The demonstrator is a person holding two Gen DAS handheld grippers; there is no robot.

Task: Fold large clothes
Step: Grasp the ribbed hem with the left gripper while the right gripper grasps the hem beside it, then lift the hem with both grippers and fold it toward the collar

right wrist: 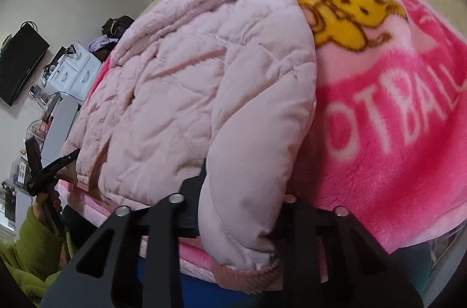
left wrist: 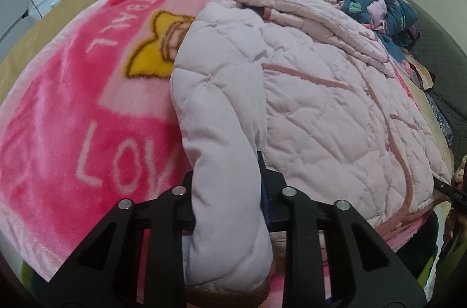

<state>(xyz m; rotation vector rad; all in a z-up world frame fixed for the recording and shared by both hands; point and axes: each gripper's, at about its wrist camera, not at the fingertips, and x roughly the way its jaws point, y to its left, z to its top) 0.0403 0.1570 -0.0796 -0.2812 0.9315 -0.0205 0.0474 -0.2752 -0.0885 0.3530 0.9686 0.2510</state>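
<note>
With each gripper clamping a sleeve, next swing both toward the jacket's twelve o'clock.

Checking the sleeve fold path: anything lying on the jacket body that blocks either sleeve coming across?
Nothing visible. Each hand-held gripper, left and right, has a sleeve of the pink quilted jacket between its fingers. The jacket front is bare on the pink blanket; the blue bedding pile sits beyond it.
</note>
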